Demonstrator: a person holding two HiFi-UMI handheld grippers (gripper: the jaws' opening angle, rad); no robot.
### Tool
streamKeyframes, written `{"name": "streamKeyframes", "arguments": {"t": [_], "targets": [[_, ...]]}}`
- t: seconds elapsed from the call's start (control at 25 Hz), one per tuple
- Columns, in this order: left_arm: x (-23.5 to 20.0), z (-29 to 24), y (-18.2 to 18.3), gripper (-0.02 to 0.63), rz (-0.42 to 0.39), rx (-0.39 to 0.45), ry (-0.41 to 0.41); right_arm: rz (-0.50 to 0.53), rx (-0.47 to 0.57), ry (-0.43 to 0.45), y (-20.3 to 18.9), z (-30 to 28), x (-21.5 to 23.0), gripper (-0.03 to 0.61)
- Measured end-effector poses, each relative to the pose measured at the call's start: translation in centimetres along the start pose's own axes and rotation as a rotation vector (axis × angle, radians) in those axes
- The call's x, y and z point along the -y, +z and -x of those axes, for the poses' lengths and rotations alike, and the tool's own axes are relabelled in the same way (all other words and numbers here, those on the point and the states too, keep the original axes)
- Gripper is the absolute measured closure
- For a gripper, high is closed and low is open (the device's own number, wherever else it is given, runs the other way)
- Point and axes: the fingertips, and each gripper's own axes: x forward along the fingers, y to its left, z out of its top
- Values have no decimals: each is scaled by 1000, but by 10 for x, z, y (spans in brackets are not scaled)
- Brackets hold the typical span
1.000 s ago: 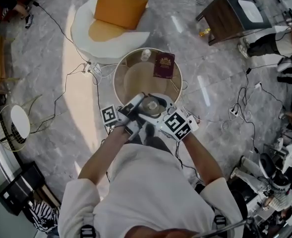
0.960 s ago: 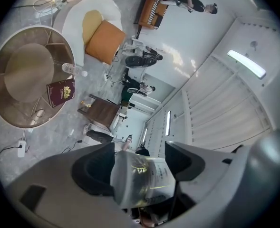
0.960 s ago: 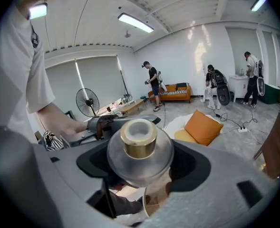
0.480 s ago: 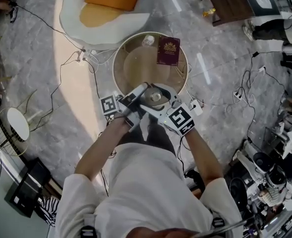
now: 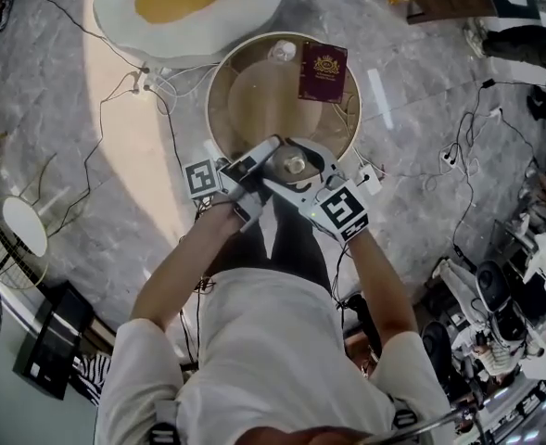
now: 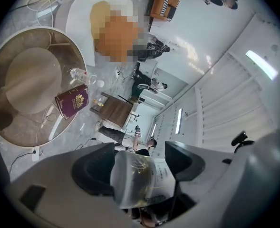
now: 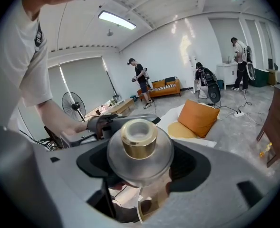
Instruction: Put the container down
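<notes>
One container, yellowish flecks inside: left gripper holds; right gripper, lid.

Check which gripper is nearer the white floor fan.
Left. The left gripper, shut on the container, sits on the side toward the fan. The right gripper, shut on the lid, is beyond it, farther from the fan.
</notes>
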Motion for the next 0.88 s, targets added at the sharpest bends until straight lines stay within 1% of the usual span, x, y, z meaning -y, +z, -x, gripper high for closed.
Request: {"name": "streamKeyframes", "arguments": {"t": [0.16,0.36,0.6,0.88], "targets": [[-20,-7,17,305,6,17,-14,13,-4,5,-14,-16,18,239],[-48,-16,36,305,-27,25,-24,31,2,8,-36,-31,41,239],[-97,-20,63,305,-15,71,-13,10,-37,68,-75,-59,66,240],[-151,-23,88,305,-19,125,-17,36,-21,104,-119,-88,94,241]]}}
